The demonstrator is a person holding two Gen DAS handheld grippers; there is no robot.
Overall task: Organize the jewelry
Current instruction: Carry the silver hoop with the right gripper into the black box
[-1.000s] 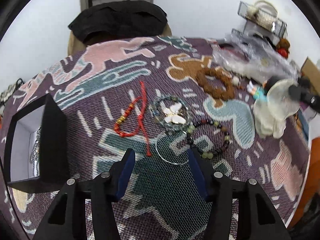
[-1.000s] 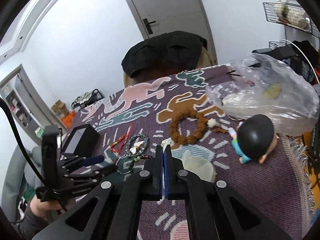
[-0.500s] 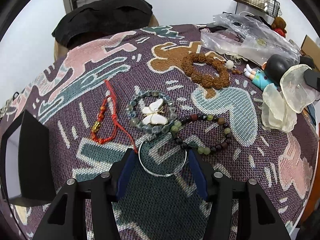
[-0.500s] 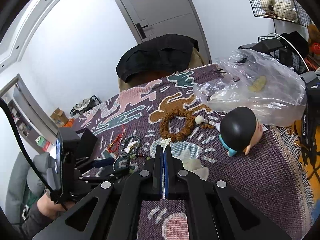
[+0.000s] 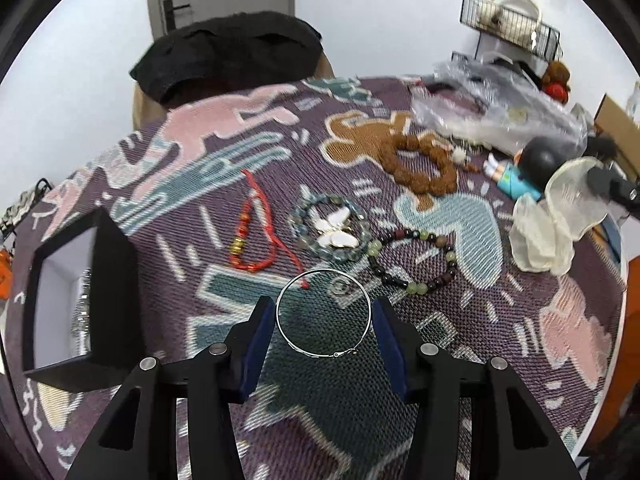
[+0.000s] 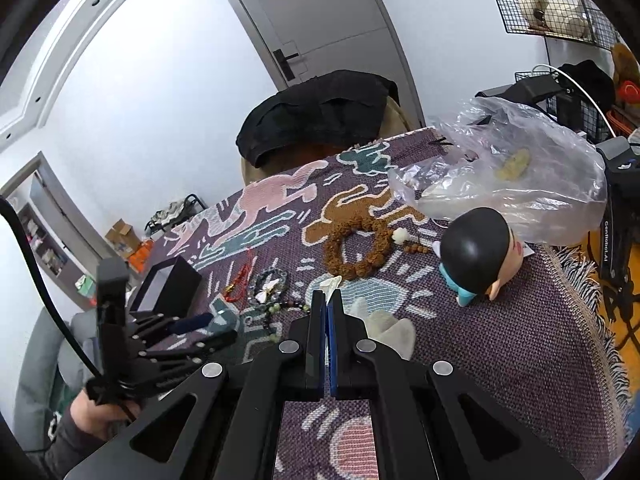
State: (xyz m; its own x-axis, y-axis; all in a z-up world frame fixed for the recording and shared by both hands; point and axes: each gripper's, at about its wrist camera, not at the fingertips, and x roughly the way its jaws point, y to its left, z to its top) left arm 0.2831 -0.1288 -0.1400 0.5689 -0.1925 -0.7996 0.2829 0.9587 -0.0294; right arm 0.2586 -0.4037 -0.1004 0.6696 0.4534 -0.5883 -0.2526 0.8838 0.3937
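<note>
Left wrist view: we straddle the thin silver hoop (image 5: 324, 314) on the patterned cloth (image 5: 460, 380) with the left gripper (image 5: 323, 324) spread wide, pads just outside the wire. We judge the pickup under way; next, close gently and carry it to the black box (image 5: 112, 280) at nine o'clock. Our right gripper (image 6: 328, 312) pinches a sheer pouch (image 6: 384, 330).

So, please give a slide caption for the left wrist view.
Open left gripper straddling a thin silver hoop on the patterned cloth.
</note>
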